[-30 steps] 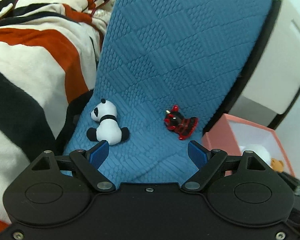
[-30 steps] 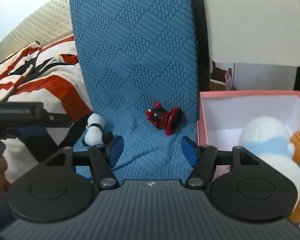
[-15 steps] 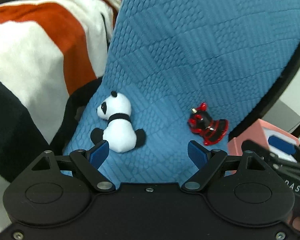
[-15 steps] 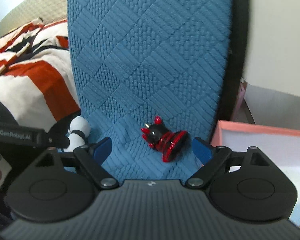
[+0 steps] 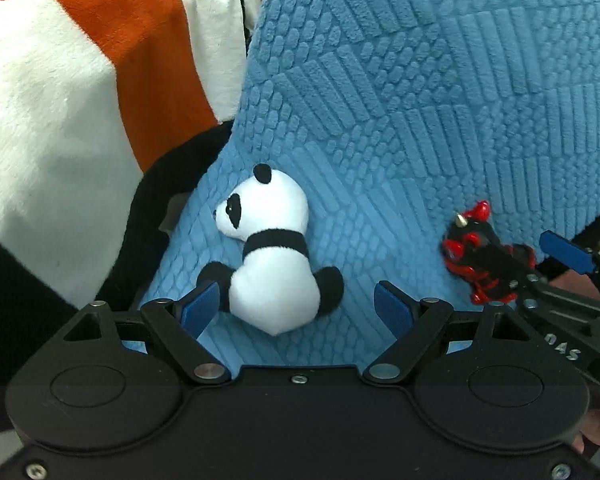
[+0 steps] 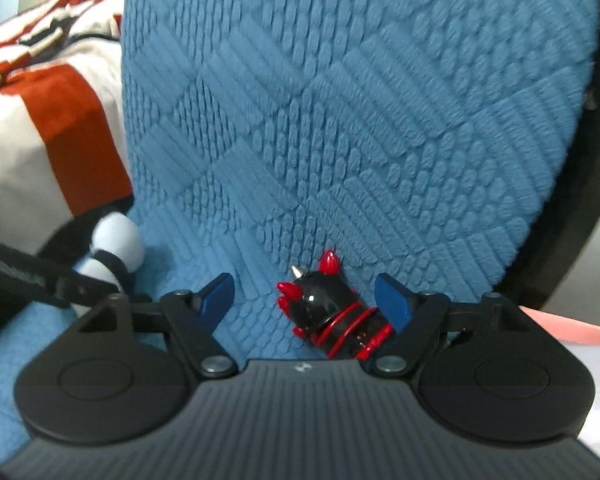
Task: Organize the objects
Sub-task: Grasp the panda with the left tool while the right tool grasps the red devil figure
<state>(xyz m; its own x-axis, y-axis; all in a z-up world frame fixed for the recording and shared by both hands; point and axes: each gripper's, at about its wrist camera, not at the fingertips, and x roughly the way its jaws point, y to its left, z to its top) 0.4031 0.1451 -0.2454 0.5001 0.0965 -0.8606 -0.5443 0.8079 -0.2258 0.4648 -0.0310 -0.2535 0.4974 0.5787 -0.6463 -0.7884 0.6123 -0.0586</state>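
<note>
Two soft toys on a blue quilted cushion, each framed by one of my hand-held grippers.

My left hand-held gripper point(image 5: 296, 304) stands wide around the panda plush point(image 5: 274, 256), pads not pressing. My right hand-held gripper point(image 6: 304, 300) has just been closing; the black-and-red spiked toy point(image 6: 332, 316) lies between its pads, nearest the right one, not yet squeezed. Off-centre, it could roll away on the blue cushion point(image 6: 360, 120) (the plush surface gives). Only the left view shows the whole panda; only the right shows the pink box edge point(image 6: 572, 332).
</note>
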